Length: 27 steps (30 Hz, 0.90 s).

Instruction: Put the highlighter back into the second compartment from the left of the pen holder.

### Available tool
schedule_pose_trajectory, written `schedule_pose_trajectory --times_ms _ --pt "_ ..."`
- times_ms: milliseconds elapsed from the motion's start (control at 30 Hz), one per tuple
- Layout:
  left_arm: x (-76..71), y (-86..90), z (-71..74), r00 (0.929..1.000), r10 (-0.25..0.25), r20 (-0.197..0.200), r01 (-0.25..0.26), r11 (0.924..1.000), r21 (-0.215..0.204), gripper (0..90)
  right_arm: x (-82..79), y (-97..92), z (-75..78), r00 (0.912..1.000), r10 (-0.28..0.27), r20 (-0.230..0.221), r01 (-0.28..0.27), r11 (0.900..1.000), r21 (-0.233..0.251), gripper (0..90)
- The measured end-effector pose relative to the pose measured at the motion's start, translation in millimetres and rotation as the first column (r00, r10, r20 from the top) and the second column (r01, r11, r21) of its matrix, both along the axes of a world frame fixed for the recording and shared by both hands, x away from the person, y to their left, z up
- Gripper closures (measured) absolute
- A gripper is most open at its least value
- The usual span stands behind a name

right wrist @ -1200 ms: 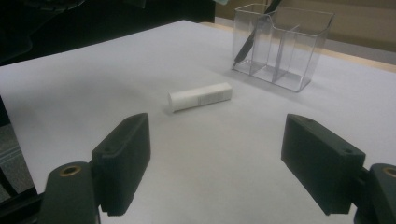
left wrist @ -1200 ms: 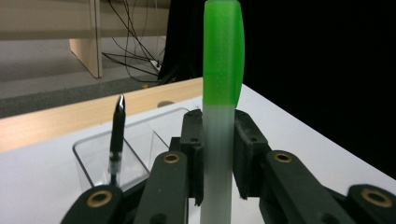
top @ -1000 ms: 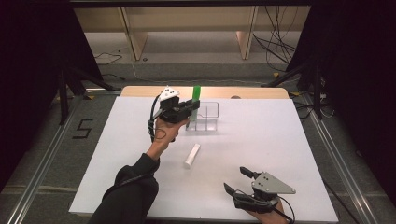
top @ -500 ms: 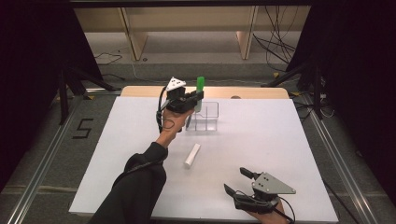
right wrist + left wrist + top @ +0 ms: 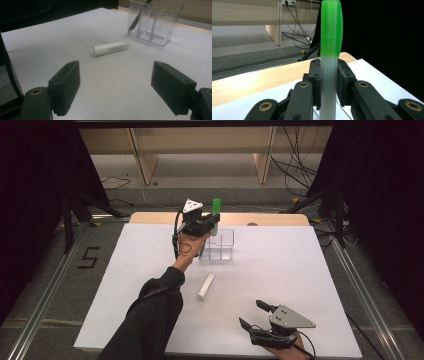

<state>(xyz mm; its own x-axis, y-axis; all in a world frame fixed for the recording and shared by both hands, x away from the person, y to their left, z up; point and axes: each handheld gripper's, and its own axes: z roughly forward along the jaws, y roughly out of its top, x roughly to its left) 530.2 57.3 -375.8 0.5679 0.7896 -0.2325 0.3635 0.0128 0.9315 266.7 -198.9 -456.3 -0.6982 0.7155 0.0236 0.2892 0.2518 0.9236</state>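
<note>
We see our left gripper (image 5: 212, 222) clamping the green-capped tube (image 5: 330, 50) upright above the clear organizer (image 5: 220, 245), while our right gripper (image 5: 117, 87) rests with jaws wide apart.

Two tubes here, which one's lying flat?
The all-white tube lies flat on the table; the green-capped tube is upright in the left gripper.

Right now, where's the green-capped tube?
In the high view, the green-capped tube stands upright in the left gripper, over the clear organizer at the table's far edge.
</note>
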Motion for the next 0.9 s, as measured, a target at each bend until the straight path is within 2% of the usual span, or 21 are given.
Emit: schedule_pose_trajectory --times_ms 500,900 --pt "7.0 -8.3 -18.8 1.0000 0.009 0.001 -0.009 0.9993 0.037 76.6 -0.6 1.1 -0.3 1.0000 0.003 0.000 -0.003 1.0000 0.004 24.2" --pt "7.0 -12.1 -24.7 1.0000 0.005 -0.002 -0.004 0.9977 0.068 76.5 -0.8 1.4 -0.4 0.9999 0.010 -0.004 -0.010 0.9999 0.009 24.1"
